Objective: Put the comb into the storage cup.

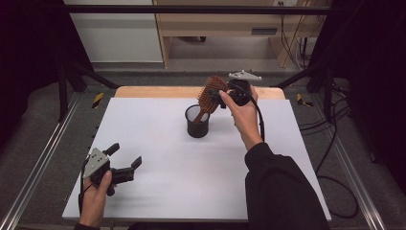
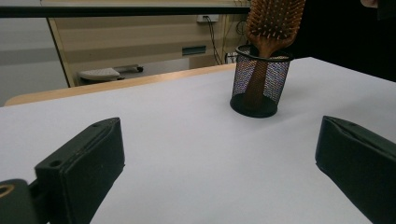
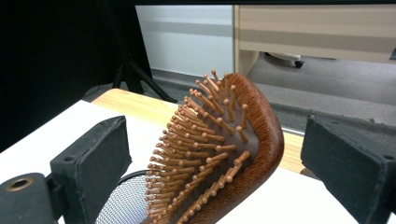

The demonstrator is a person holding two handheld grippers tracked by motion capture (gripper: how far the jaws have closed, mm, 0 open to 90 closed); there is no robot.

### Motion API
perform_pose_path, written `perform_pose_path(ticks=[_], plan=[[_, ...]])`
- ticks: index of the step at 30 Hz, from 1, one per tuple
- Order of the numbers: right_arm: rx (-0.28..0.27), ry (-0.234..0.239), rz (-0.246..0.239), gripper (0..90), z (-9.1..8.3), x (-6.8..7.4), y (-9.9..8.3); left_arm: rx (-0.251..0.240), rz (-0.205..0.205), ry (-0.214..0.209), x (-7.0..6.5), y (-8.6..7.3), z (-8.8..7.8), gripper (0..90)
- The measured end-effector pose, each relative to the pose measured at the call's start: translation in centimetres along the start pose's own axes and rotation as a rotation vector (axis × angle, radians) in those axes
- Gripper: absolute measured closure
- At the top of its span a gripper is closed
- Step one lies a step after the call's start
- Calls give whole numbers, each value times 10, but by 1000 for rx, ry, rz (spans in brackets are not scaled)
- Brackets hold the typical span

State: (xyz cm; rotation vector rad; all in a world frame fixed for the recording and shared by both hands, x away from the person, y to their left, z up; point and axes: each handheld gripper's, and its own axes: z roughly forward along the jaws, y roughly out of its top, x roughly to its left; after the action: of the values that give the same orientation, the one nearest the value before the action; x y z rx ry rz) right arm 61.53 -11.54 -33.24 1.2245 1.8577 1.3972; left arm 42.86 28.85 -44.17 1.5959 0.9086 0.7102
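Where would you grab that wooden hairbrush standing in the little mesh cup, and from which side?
Probably by the brush head. The hairbrush stands handle-down in the mesh cup, so only the head sticks out above the rim. Coming level from the right, as the right gripper does, suits it: its open jaws flank the head without pressing, one facing the bristles, one the smooth back. Then lift straight up.

brush [image 1: 212,91]: reddish-brown, orange-tan bristles
cup [image 1: 197,121]: black mesh
table [image 1: 158,158]: pale grey, wooden far edge
jaws: black
sleeve [image 1: 282,191]: black
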Motion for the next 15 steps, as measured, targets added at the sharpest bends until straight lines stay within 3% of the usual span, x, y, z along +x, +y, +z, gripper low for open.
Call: perform_pose_path(ticks=[15], plan=[[11,-19,-29,99,-20,-2,6,-11,-16,8,2,1,-2,15]])
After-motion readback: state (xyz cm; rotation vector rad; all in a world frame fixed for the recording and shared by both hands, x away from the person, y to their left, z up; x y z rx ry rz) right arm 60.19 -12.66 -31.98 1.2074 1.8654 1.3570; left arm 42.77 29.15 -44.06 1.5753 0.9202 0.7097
